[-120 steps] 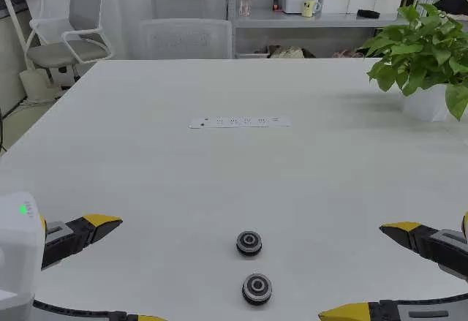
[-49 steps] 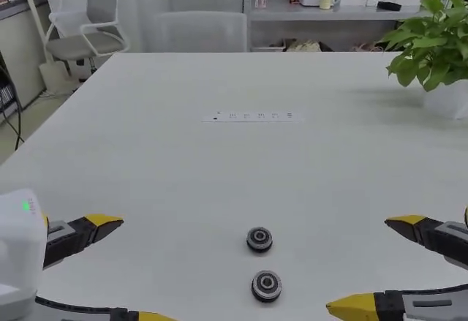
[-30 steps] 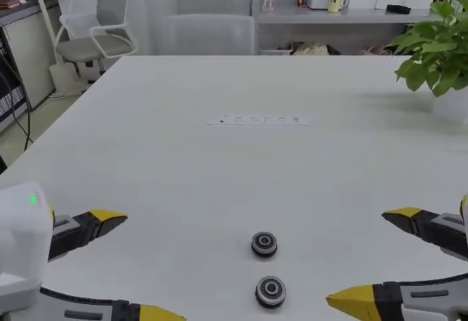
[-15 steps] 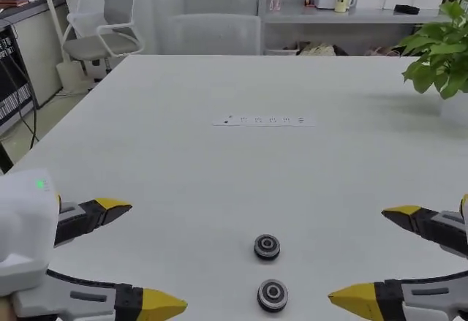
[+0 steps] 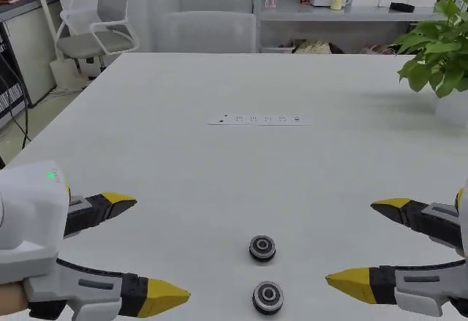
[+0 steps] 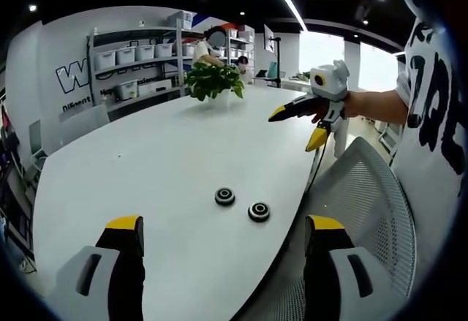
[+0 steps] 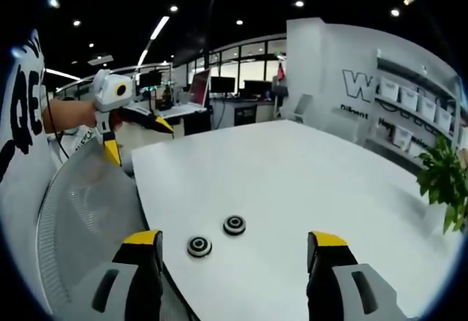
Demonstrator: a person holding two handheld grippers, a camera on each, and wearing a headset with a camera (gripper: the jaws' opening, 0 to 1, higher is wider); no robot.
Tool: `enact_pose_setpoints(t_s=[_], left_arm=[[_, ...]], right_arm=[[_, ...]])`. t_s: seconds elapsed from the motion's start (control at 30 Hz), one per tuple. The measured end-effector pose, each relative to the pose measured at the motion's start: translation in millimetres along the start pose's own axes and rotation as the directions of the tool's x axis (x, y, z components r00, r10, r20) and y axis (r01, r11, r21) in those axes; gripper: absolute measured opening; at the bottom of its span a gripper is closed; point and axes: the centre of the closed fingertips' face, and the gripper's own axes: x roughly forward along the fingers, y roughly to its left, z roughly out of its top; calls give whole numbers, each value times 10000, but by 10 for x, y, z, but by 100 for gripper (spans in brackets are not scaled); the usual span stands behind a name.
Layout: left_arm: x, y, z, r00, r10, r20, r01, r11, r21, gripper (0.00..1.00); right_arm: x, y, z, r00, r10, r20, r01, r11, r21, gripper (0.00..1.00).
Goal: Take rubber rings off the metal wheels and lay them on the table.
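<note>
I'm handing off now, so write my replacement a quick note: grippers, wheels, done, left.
Left gripper: open, empty.
Right gripper: open, empty.
Far wheel and near wheel lie flat between them, apart, near the table's front edge, with black rings on both.
Done: nothing.
Left: pull both rings, lay them on the table.

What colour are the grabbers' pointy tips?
Yellow, on the left gripper and right gripper; head view shows it best.
</note>
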Motion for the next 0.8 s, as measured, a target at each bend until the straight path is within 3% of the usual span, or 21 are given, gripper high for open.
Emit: enact_pose_setpoints(t_s=[0.4,0.6,0.8], left_arm=[[128,24,9,9997,-222,-55,224,9994,268,90],[218,18,-20,9993,-356,-119,361,9985,402,90],[311,-1,-15,9985,-523,-128,529,9972,530,90]], right_arm=[[85,4,18,9997,254,1,-254,9990,-364,79],[177,42,17,9984,507,247,-501,9985,-218,95],[249,83,-40,9973,713,203,-706,9970,-333,98]])
